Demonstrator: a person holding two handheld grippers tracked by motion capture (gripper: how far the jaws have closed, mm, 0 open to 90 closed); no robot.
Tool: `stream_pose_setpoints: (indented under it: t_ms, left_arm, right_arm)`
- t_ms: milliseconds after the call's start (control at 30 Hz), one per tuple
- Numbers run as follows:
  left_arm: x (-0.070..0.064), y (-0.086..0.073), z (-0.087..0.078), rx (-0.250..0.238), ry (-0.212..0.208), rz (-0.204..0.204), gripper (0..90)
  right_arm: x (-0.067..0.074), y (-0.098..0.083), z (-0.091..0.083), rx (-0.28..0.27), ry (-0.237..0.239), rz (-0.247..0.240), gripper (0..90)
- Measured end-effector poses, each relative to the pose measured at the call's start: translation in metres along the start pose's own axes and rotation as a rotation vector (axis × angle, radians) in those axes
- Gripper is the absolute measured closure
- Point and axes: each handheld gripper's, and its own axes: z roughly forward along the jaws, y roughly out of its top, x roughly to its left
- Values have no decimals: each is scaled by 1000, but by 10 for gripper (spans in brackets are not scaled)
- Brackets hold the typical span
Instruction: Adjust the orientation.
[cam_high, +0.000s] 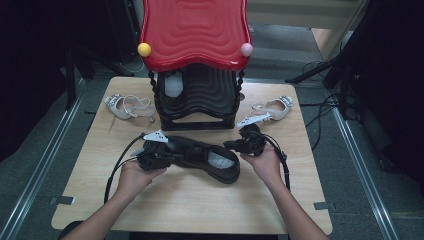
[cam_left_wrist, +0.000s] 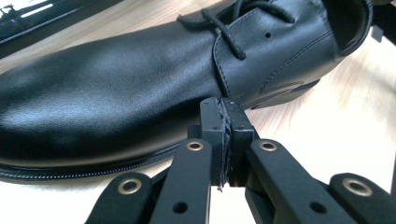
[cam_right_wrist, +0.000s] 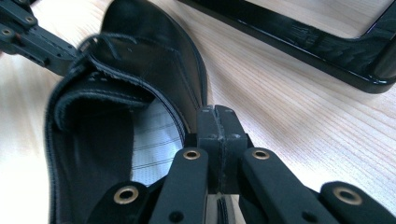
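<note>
A black leather lace-up shoe (cam_high: 200, 152) lies on its sole mid-table, toe to the left and opening to the right. My left gripper (cam_high: 174, 157) is shut, its pads pressed together with nothing seen between them, the tips against the side of the shoe (cam_left_wrist: 116, 84) below the laces. My right gripper (cam_high: 228, 146) is shut too, its tips beside the rim of the shoe's opening (cam_right_wrist: 116, 140), where a pale insole shows. In the right gripper view the left gripper's (cam_right_wrist: 28, 35) arms reach in at the far toe end.
A shoe rack with a red wavy top shelf (cam_high: 195, 30) and black lower shelves stands at the table's back; its black base frame (cam_right_wrist: 303, 42) lies just beyond the shoe. One beige sandal (cam_high: 127, 106) lies left of the rack, another (cam_high: 272, 107) right. Bare wooden table (cam_high: 200, 200) in front.
</note>
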Motion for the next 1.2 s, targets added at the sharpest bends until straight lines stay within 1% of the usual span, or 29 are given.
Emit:
stream_pose_setpoints:
  t_ms: [100, 167, 200, 300, 367, 400, 467, 600, 633, 700, 733, 800, 867, 933, 967, 1000, 1067, 1167, 1200]
  left_arm:
    - [0, 0, 2, 13, -7, 2, 890]
    - [0, 0, 3, 16, -6, 1, 891]
    - [0, 0, 3, 16, -5, -1, 891]
    - [2, 0, 3, 16, -10, -12, 893]
    - [2, 0, 4, 15, -18, -22, 896]
    - [2, 0, 4, 17, -15, -21, 897]
    - [2, 0, 4, 18, -23, -26, 896]
    - [3, 1, 6, 16, -31, -45, 895]
    - [3, 1, 6, 23, -37, -49, 890]
    - [3, 2, 8, 24, -38, -79, 870]
    - [3, 3, 10, 23, -38, -83, 869]
    - [2, 6, 13, 20, -34, -70, 881]
    - [1, 8, 17, 17, -38, -79, 892]
    - [1, 9, 19, 15, -36, -71, 895]
    - [1, 10, 20, 14, -38, -67, 896]
    - [1, 10, 21, 12, -42, -72, 895]
    - [2, 13, 23, 14, -50, -74, 896]
    - [-1, 17, 29, 18, -45, -52, 898]
    - [0, 19, 31, 17, -54, -57, 898]
  right_arm:
    - [1, -2, -1, 4, 12, 20, 900]
    - [4, -5, -2, 9, 21, 16, 900]
    - [7, -6, -4, 15, 16, 6, 900]
    - [15, -12, -7, 23, 15, 4, 900]
    - [21, -18, -9, 19, 13, 18, 900]
    - [24, -20, -10, 21, 8, 26, 900]
    - [31, -25, -12, 25, 3, 22, 900]
    - [38, -30, -14, 27, 7, 29, 900]
    - [40, -32, -15, 27, 5, 28, 900]
    - [44, -34, -17, 33, 6, 34, 900]
    - [47, -36, -17, 32, 2, 35, 900]
    - [51, -40, -19, 27, 1, 37, 900]
    - [53, -42, -20, 23, -8, 36, 900]
    - [55, -44, -21, 22, -13, 41, 900]
    - [56, -45, -22, 21, -17, 49, 900]
    - [58, -47, -23, 20, -15, 66, 900]
    - [59, -48, -23, 20, -14, 67, 900]
    - [61, -50, -25, 26, -16, 79, 900]
    - [62, -51, -27, 19, -11, 86, 900]
